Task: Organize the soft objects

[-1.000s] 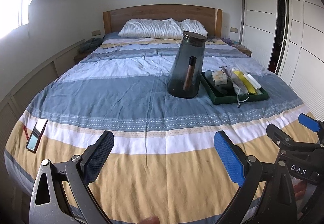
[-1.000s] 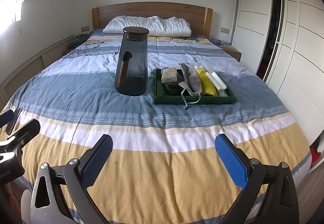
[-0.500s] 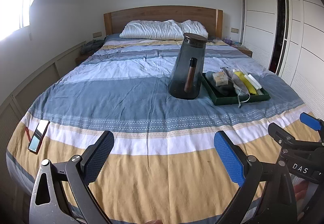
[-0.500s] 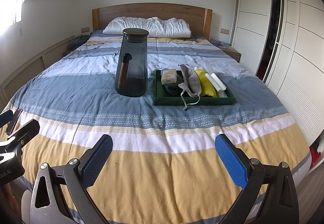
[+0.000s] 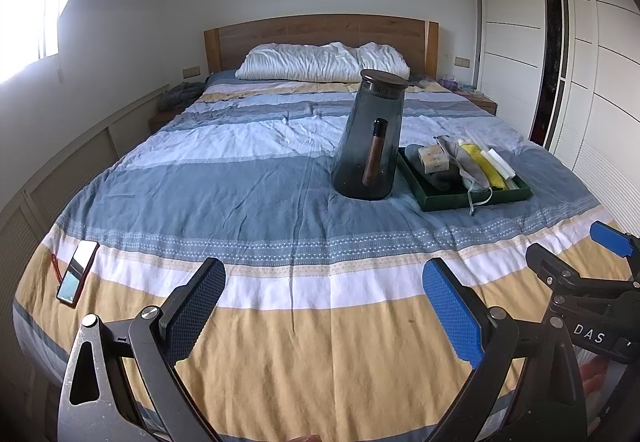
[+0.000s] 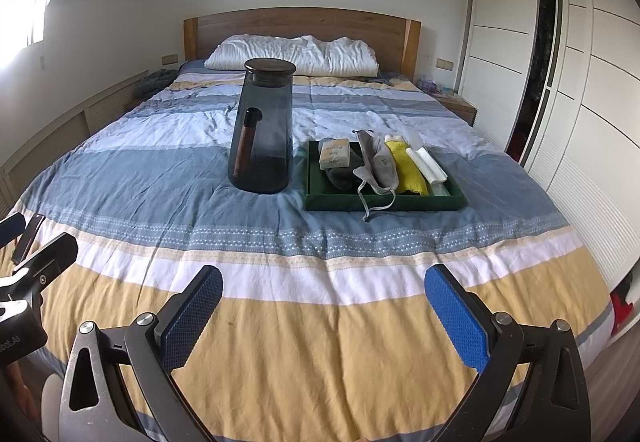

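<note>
One label (image 5: 589, 334) reads "DAS".

Blue-, white- and yellow-striped bedspread (image 6: 320, 242), dark green tray (image 6: 384, 202), smoky grey jug (image 6: 262, 130).

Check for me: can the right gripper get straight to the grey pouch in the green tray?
Probably yes. The right gripper is open, and only bare bedspread lies before the tray; the pitcher stands left of that line.

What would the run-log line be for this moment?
phase: approach | left gripper: open, empty | right gripper: open, empty | green tray: on bed, holds soft items | dark jug: upright, left of tray
</note>
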`<act>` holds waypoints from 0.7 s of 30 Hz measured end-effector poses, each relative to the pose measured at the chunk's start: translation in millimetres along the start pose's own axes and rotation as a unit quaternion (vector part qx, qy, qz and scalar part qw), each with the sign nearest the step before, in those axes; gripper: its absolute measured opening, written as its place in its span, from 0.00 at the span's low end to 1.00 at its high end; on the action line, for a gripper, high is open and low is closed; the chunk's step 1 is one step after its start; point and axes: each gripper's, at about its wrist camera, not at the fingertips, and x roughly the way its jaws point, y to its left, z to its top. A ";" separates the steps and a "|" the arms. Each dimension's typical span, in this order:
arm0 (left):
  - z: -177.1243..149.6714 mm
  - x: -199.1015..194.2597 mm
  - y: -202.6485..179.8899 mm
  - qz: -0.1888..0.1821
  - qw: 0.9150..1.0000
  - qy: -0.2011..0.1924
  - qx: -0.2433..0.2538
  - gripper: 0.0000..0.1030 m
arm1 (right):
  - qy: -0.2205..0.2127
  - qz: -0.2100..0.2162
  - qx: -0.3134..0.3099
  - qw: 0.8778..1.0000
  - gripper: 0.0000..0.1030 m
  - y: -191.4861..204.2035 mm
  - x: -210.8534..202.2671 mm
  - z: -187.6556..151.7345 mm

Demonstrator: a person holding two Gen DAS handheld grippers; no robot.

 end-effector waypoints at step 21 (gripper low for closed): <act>4.6 -1.4 0.8 0.005 1.000 -0.002 0.001 0.94 | -0.001 0.003 -0.008 1.000 1.00 1.6 -1.5 -0.3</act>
